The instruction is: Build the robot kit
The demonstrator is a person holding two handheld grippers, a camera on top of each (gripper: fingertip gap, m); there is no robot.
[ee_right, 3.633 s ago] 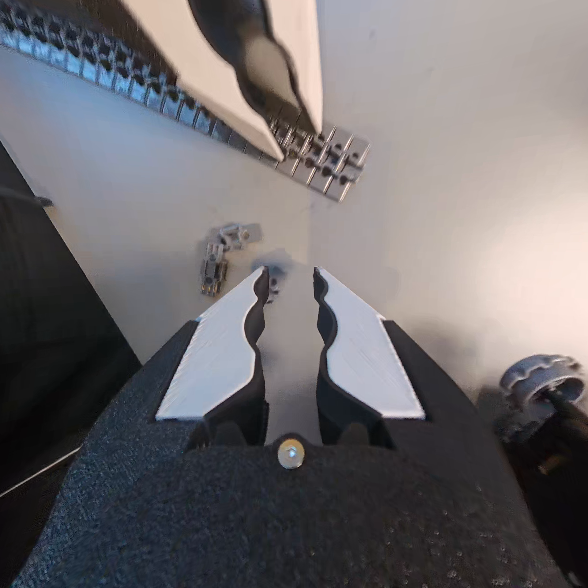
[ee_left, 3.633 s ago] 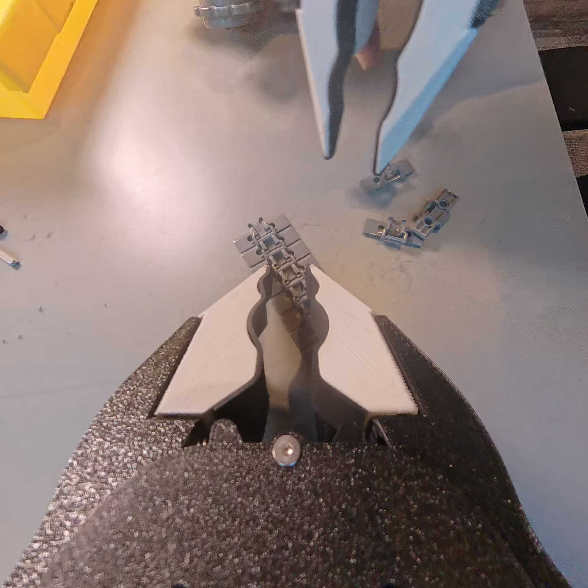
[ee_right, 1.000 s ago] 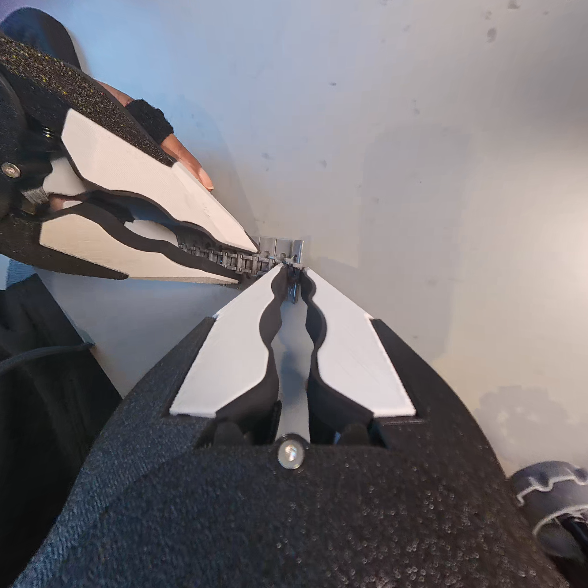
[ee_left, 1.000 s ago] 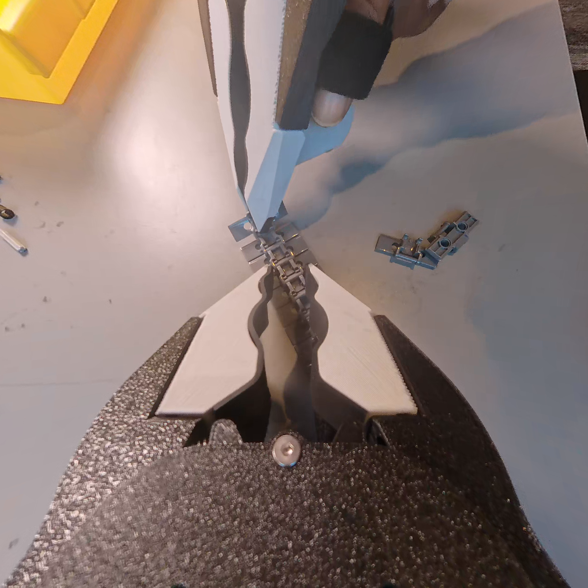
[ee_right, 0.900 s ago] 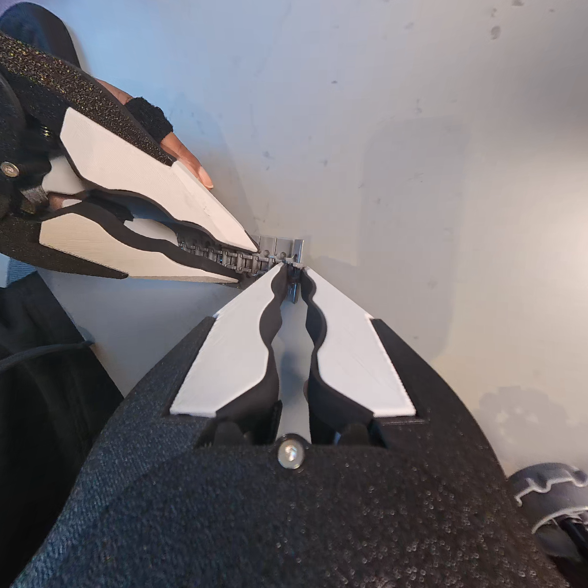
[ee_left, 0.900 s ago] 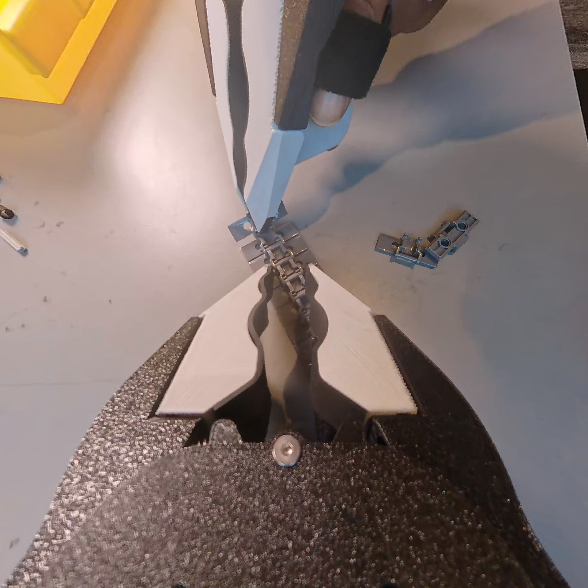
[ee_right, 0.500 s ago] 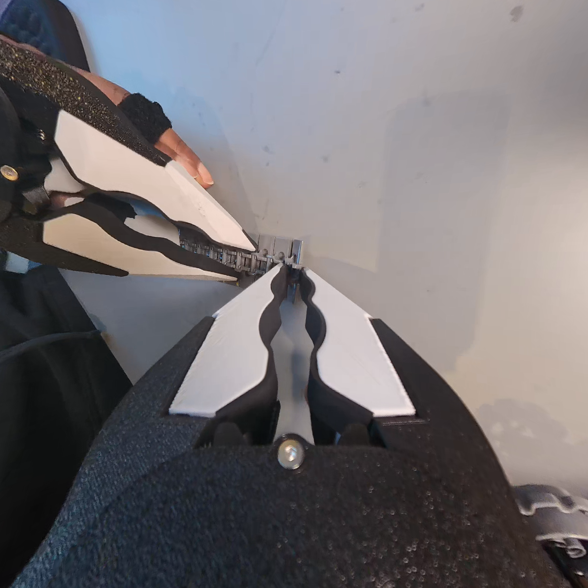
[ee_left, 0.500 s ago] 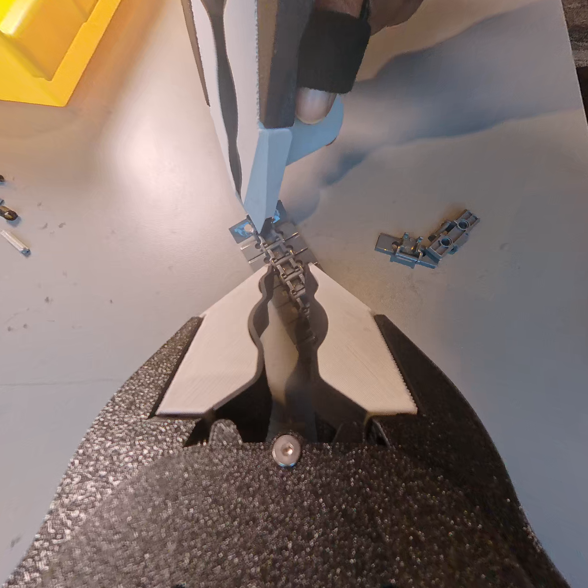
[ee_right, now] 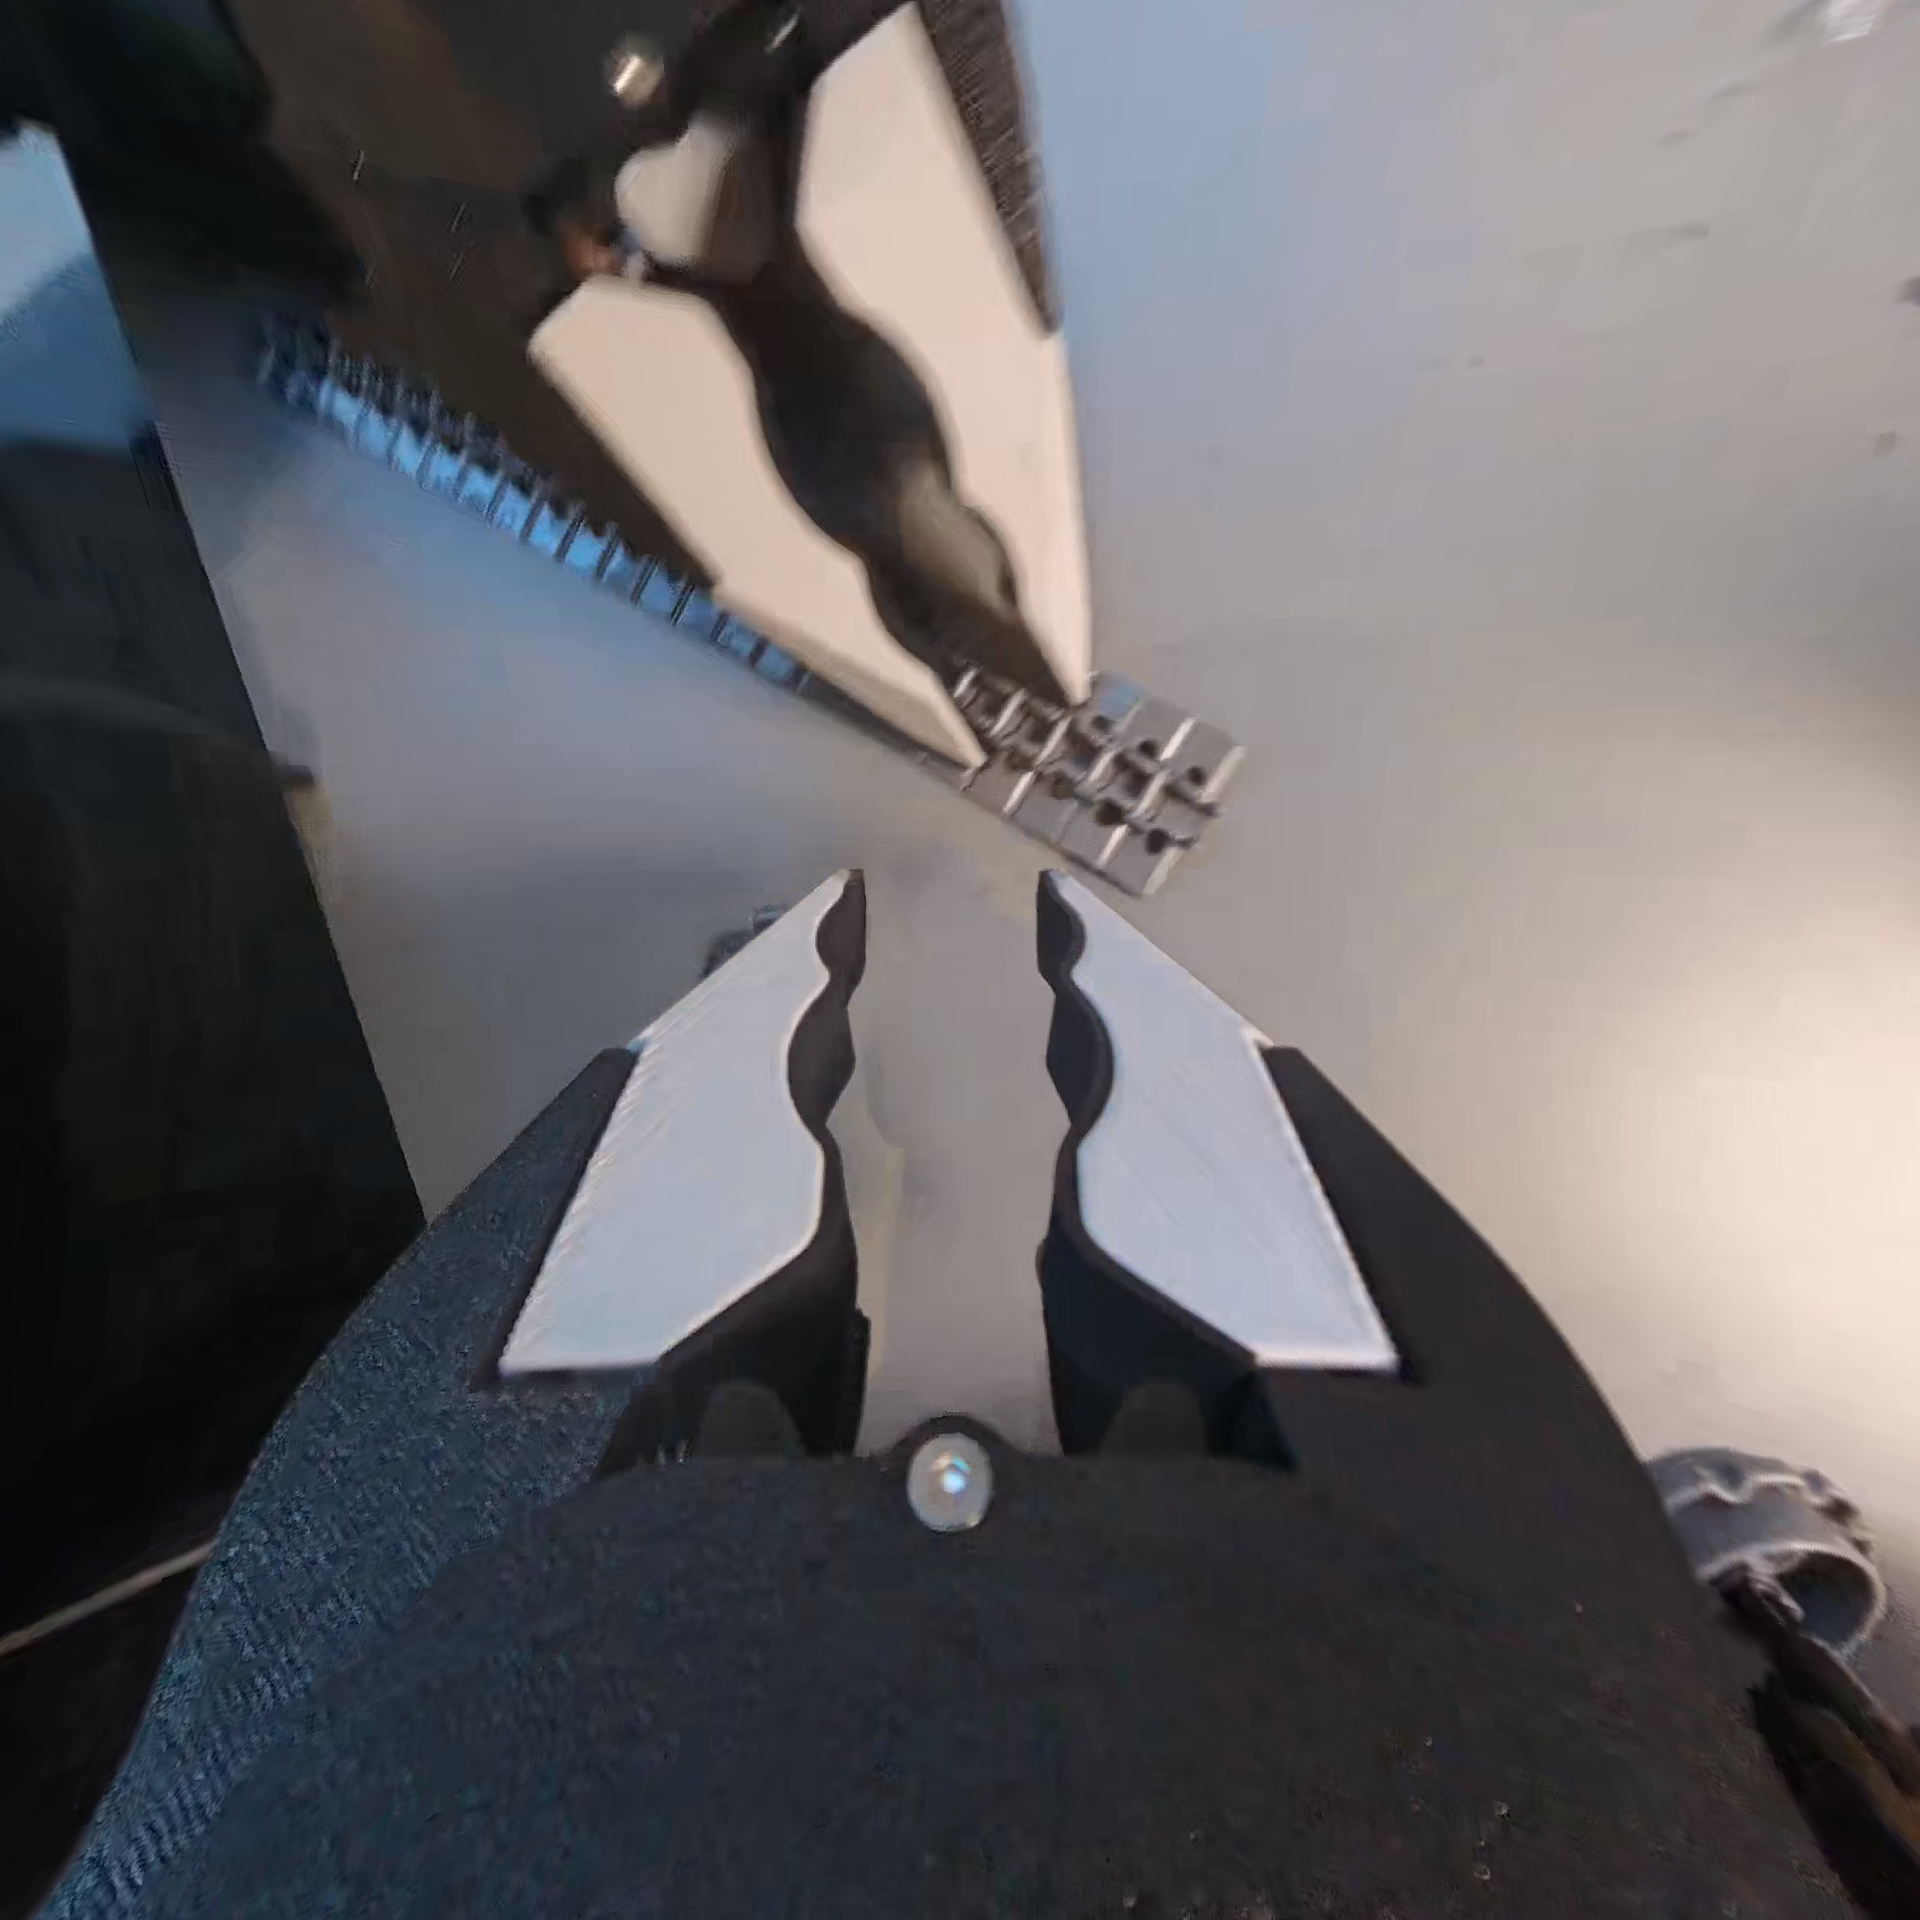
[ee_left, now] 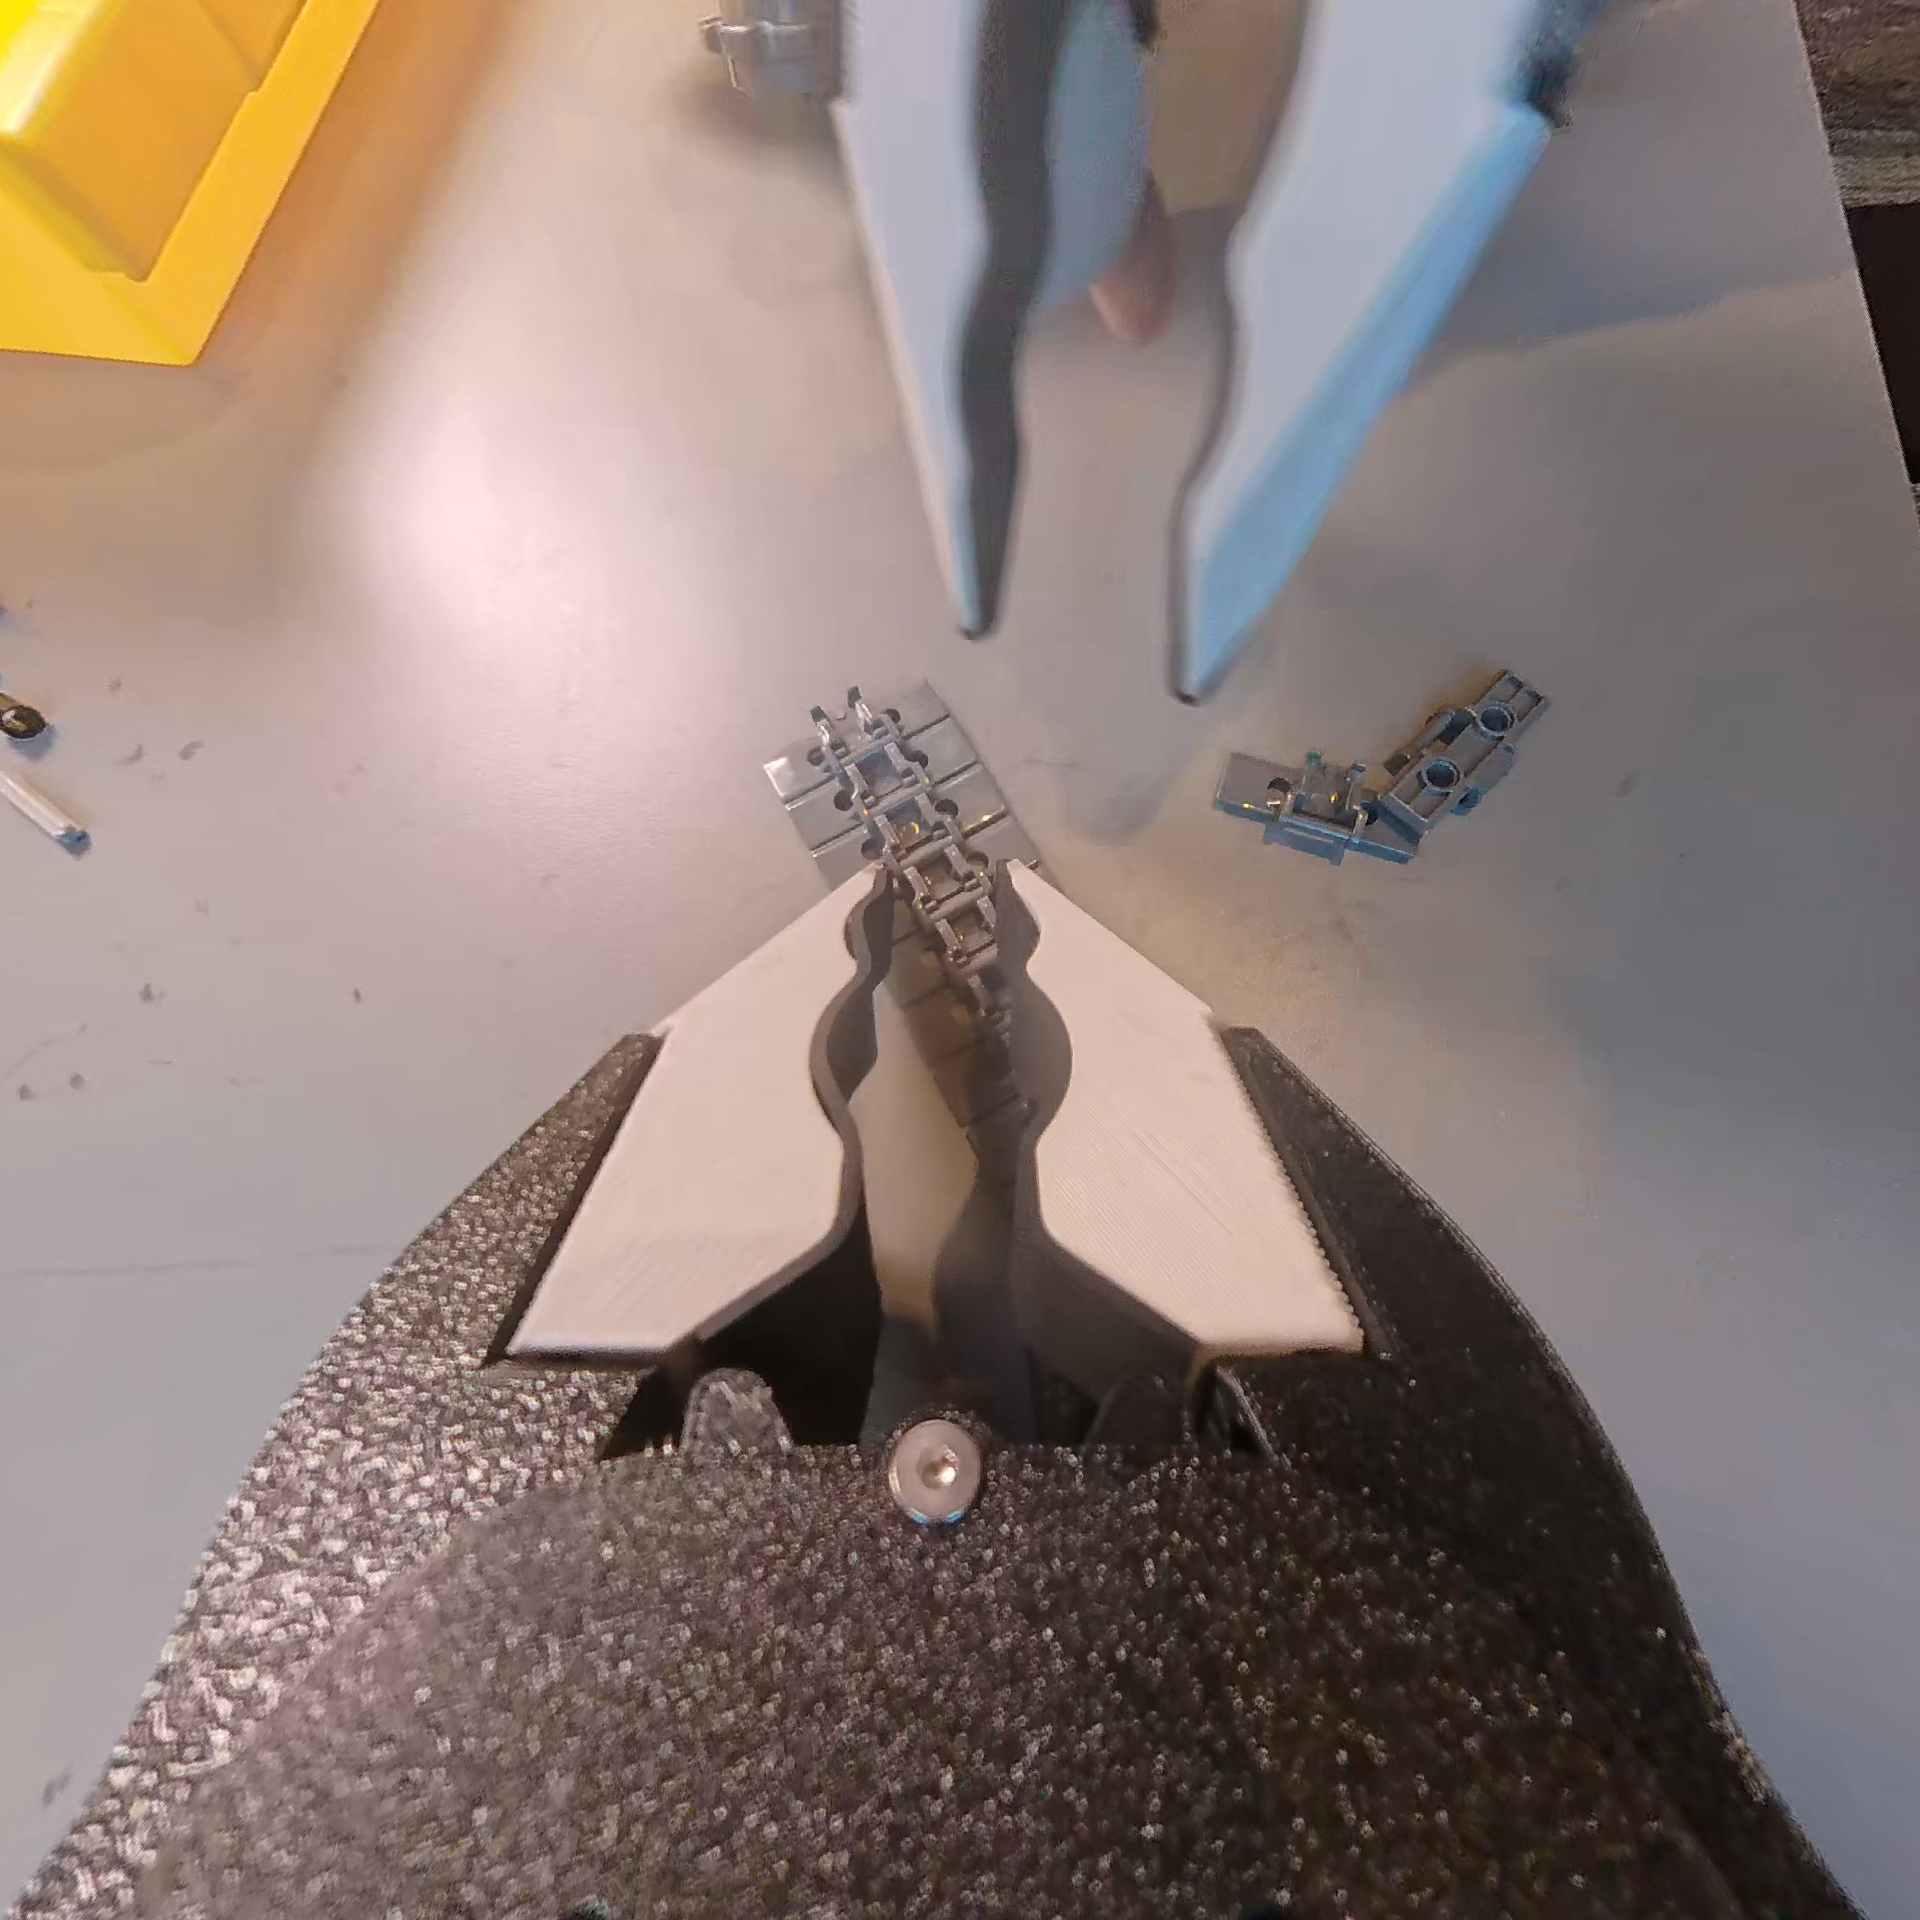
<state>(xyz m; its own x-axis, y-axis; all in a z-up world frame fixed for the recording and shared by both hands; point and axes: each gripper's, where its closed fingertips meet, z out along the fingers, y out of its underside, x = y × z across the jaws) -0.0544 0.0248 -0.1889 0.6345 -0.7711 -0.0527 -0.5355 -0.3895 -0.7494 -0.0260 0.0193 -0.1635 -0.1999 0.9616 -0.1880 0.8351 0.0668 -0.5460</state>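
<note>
My left gripper is shut on a grey plastic track chain whose free end lies flat on the grey table just past my fingertips. In the right wrist view the chain runs back to the upper left under the left gripper. My right gripper is open and empty, hovering a little short of the chain's end. It shows blurred in the left wrist view, between the chain end and two loose joined grey links.
A yellow bin stands at the far left. Small pins lie at the left edge. A grey toothed wheel sits by my right gripper, and another grey part lies at the far edge. The table's right edge is close. One gripper's finger ends stand about 4 cm off the other's. The grey toothed wheel lies around 15 cm away from my right fingertips.
My right gripper let go of the link at the chain's end, opened and drew back to the right. The chain end now shows one more link. The left gripper kept its hold.
</note>
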